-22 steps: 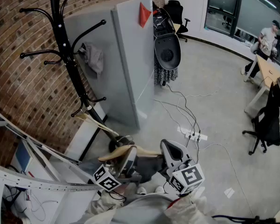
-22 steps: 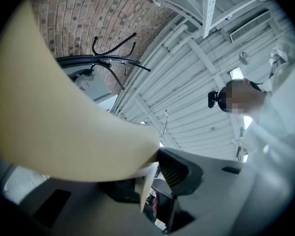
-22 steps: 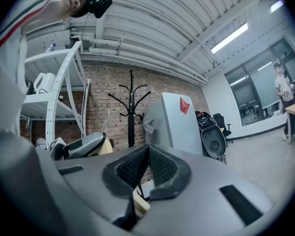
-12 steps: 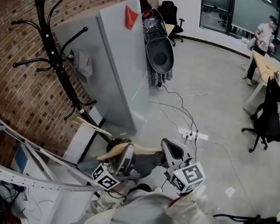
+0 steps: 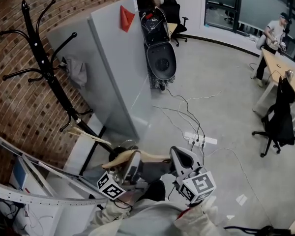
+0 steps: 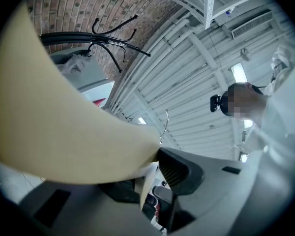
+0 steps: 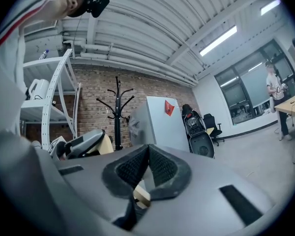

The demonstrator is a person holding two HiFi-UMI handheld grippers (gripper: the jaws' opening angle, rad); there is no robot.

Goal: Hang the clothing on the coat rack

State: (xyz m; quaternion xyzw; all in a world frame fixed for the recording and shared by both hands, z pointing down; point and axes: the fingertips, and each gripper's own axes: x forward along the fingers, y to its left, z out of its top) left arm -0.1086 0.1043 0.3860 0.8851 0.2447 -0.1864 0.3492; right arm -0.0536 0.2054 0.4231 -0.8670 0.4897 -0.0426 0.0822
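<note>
The black coat rack (image 5: 44, 70) stands against the brick wall at the upper left, with a bare wooden hanger (image 5: 88, 134) on a low hook. Near the bottom of the head view, a second wooden hanger (image 5: 150, 156) with dark clothing (image 5: 155, 173) on it spans my two grippers. My left gripper (image 5: 130, 167) is shut on one arm of that hanger (image 6: 64, 132), which fills the left gripper view; its jaws (image 6: 155, 156) meet on the wood. My right gripper (image 5: 183, 162) is shut on the other end (image 7: 141, 195). The rack (image 7: 117, 112) shows ahead of the right gripper (image 7: 148, 166).
A grey partition (image 5: 113, 68) with a grey cloth (image 5: 73, 70) stands right of the rack. A black scooter (image 5: 157, 43) leans behind it. Cables and a power strip (image 5: 199, 140) lie on the floor. White shelving (image 5: 34, 191) is at my left. An office chair (image 5: 278, 124) and a person (image 5: 273, 36) are far right.
The head view has swung, so the rack, the partition and the scooter sit further left in it. Both grippers and the hanger keep their place and grip.
</note>
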